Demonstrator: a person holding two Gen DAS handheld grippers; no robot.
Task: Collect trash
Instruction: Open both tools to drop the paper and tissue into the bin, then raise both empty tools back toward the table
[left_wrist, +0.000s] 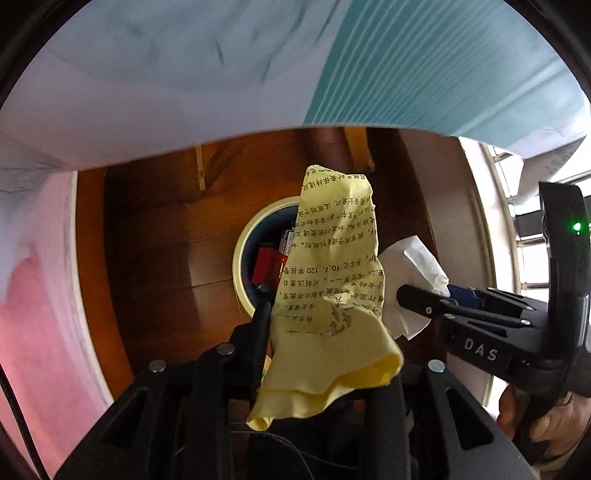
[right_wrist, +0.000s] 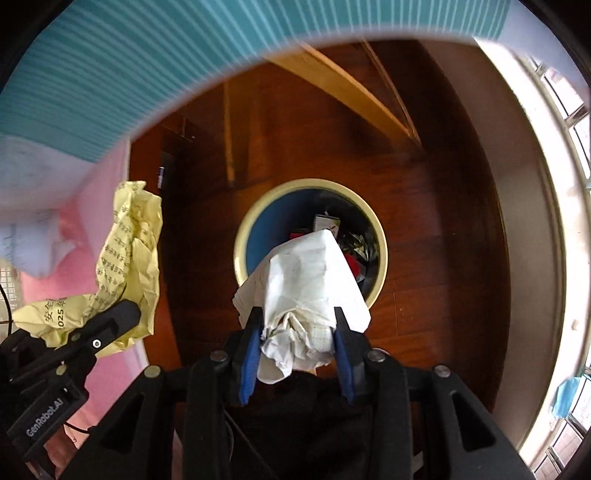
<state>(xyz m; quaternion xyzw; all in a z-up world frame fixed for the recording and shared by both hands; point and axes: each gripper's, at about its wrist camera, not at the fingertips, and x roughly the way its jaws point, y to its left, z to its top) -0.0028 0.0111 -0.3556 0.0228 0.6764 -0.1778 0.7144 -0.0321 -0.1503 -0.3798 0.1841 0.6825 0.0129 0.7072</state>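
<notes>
White crumpled paper (right_wrist: 306, 295) is clamped in right hand-held gripper (right_wrist: 297, 332), directly above bin (right_wrist: 255, 206) mouth. Left hand-held gripper (left_wrist: 317, 332) pinches yellow printed sheet (left_wrist: 332, 266) (long axis toward bin), its tip just overlapping the rim, so right looks better centred.

Crumpled yellow printed paper (left_wrist: 332, 280), crumpled white paper (right_wrist: 306, 295), both above round cream-rimmed trash bin (right_wrist: 251, 225) holding litter

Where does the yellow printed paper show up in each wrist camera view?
Left wrist view: yellow paper fills the centre, gripped in the left tongs.
Right wrist view: at the left edge, crumpled, beside the pink cloth.
Shared landmark: the round cream-rimmed trash bin on the wooden floor.
</notes>
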